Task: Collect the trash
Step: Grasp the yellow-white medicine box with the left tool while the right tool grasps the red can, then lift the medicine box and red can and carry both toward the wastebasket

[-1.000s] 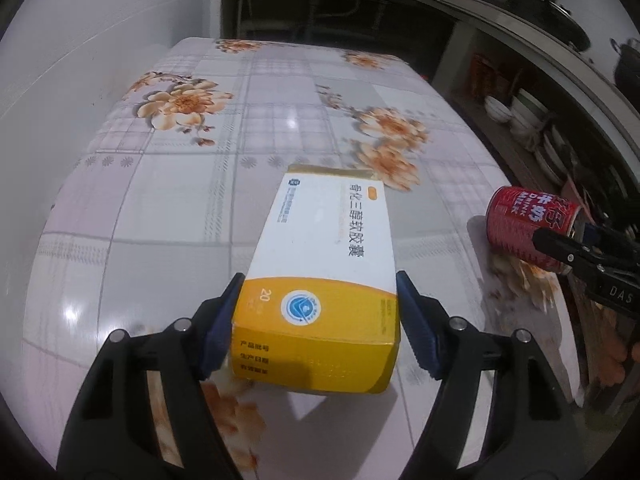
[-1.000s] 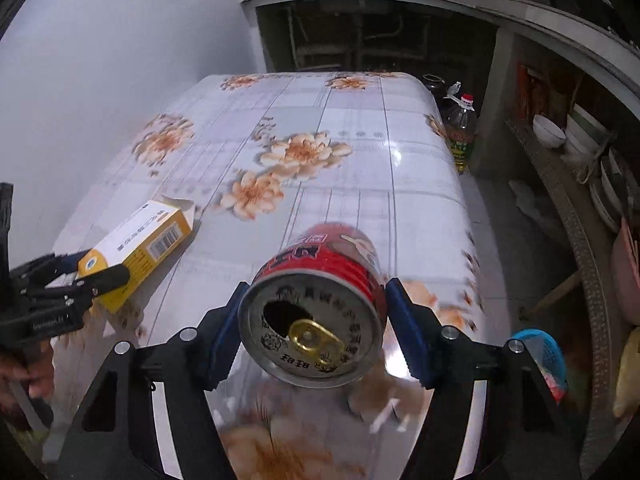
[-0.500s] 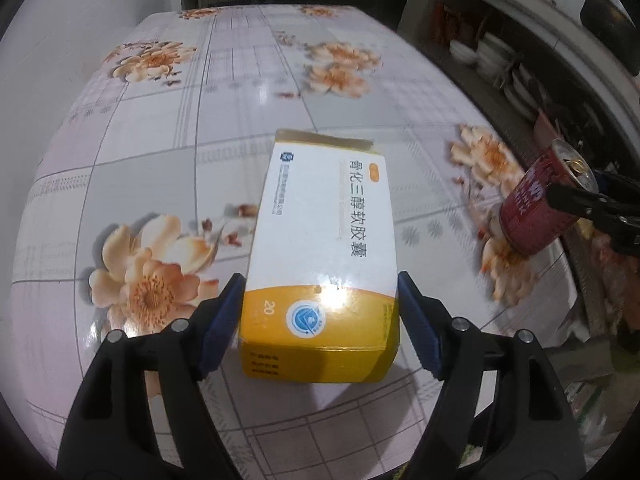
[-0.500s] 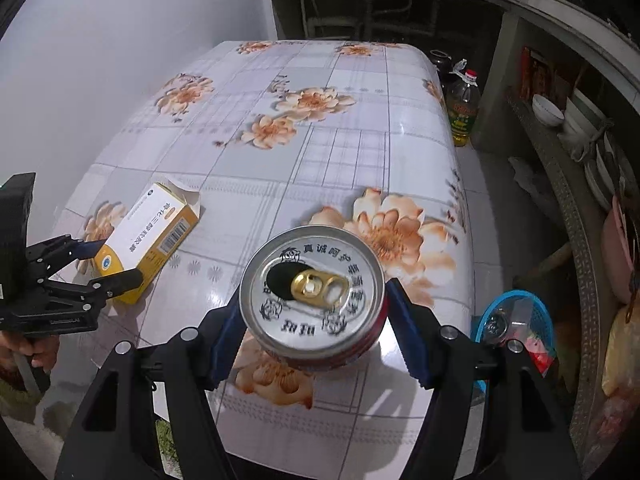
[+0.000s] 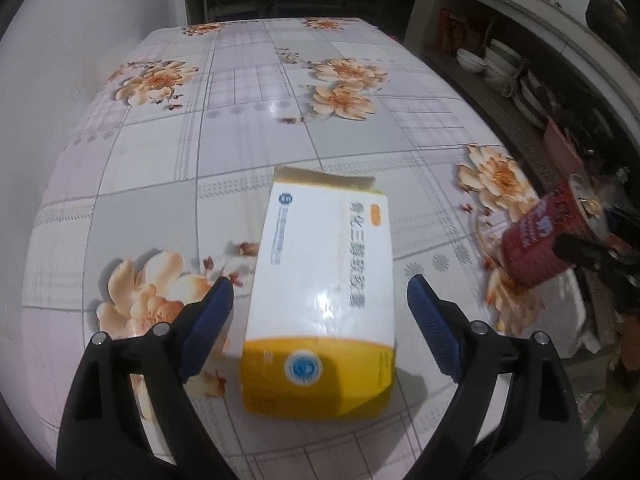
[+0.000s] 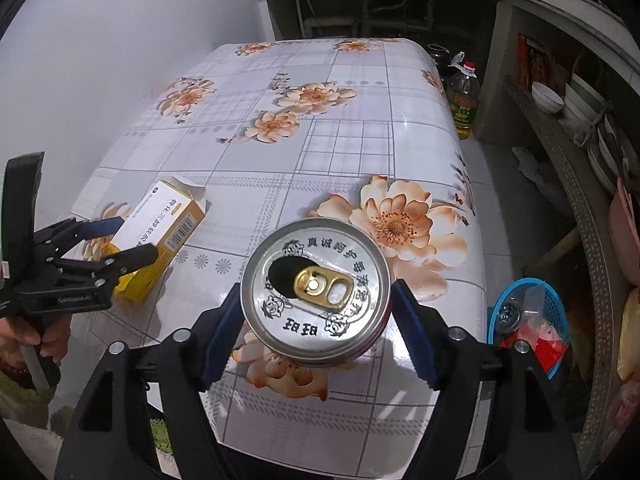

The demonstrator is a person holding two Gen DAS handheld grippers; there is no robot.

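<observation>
Left wrist view: print on the yellow-and-white carton [image 5: 320, 304] is blurred and unreadable; the red can [image 5: 536, 240] at the right edge is smeared, its lower part hidden behind the black fingers that bracket it. The left gripper [image 5: 320, 300] has its jaws spread and opening; both blue pads stand clear of the carton, with a gap showing on each side. The carton lies flat on the table [image 5: 248, 128] between the jaws, yellow end nearest the camera, torn flap end pointing away. From the right wrist view the same carton [image 6: 160, 236] sits near the table's left edge, its near end hidden by the left gripper [image 6: 120, 240]; a hand [image 6: 40, 336] at the frame edge is only partly visible. Centre of that view: the right gripper [image 6: 316, 308], jaws opening. The can [image 6: 316, 288] stands upright on the table [image 6: 344, 148] near its front edge, pull-tab lid facing the camera and its wall almost entirely hidden under the lid. The left pad looks just touching the rim; the right pad stands slightly off. Far right, below the table's level, a blue basket [image 6: 552, 300] is partly cut off by the right finger; its contents are hard to make out.
</observation>
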